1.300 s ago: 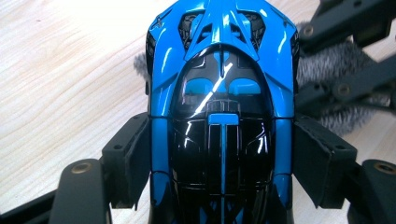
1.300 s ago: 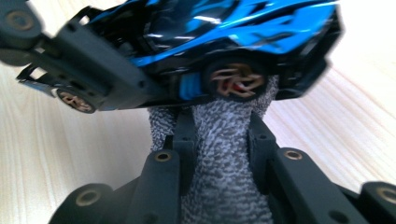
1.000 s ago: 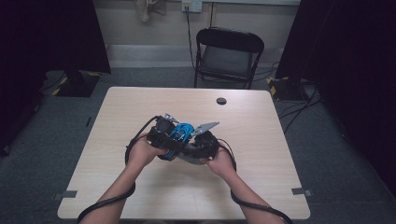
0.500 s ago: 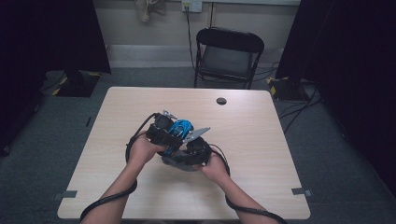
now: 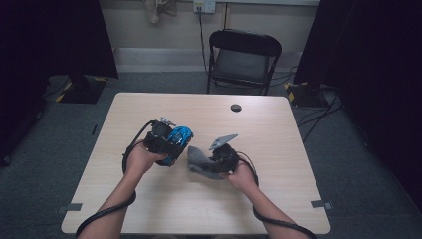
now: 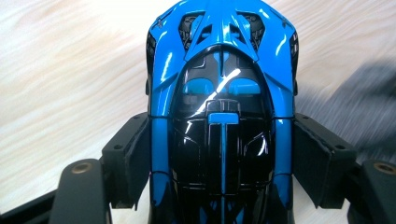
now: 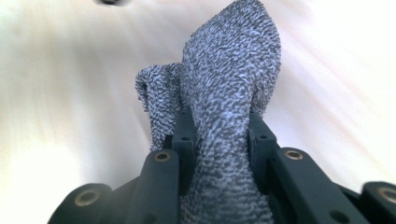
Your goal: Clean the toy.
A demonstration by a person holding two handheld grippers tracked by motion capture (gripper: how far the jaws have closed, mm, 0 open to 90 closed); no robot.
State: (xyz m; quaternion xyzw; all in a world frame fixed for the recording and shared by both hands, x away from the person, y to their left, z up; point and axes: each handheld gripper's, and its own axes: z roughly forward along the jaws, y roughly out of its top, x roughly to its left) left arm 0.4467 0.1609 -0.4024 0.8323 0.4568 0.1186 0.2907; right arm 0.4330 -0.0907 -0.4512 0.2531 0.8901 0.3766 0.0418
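A glossy blue and black toy car sits between the two black jaws of my left gripper, which is shut on its sides. From above, the toy car is held just over the table's middle left by the left gripper. My right gripper is shut on a grey speckled cloth that stands up between its jaws. In the high view the cloth hangs from the right gripper, a short gap to the right of the car.
The light wooden table has a small round black thing near its far edge. A black folding chair stands behind the table. Cables trail from both grippers along the forearms.
The two grippers, close together a second ago, have drawn apart: the right one with the cloth moved right and toward the person. The left still holds the car.
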